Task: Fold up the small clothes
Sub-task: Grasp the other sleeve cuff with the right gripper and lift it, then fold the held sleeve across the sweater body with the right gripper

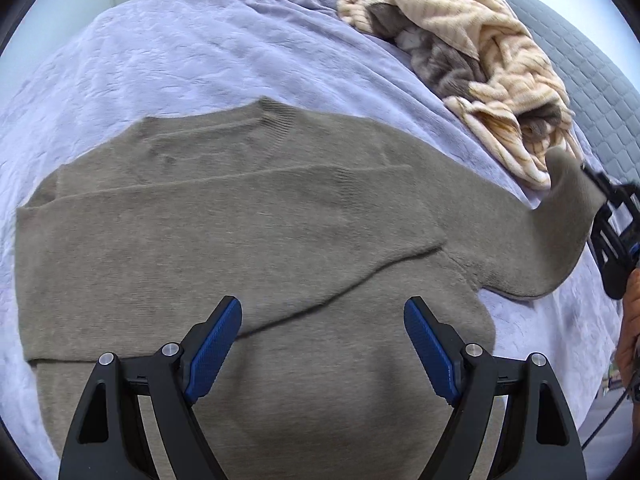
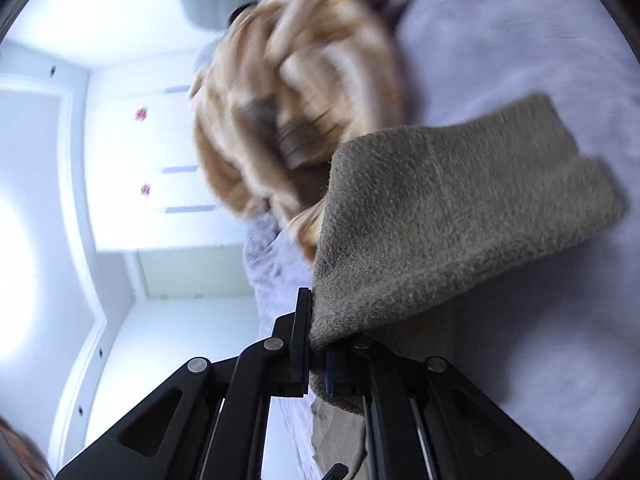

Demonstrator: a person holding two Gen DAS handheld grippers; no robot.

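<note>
1 soft, floppy olive-grey knitted sweater point(image 1: 248, 216) lies flat on the lilac fleece blanket point(image 1: 132, 60); the right gripper point(image 2: 318, 356) pinches its limp sleeve cuff point(image 2: 460, 216), lifted beside the blanket's cream striped heap point(image 1: 480, 44), while the left gripper point(image 1: 322, 348) hovers wide and empty.

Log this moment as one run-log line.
step: sleeve fold | left gripper: open over sweater | right gripper: shut on sleeve, lifted | blanket
</note>
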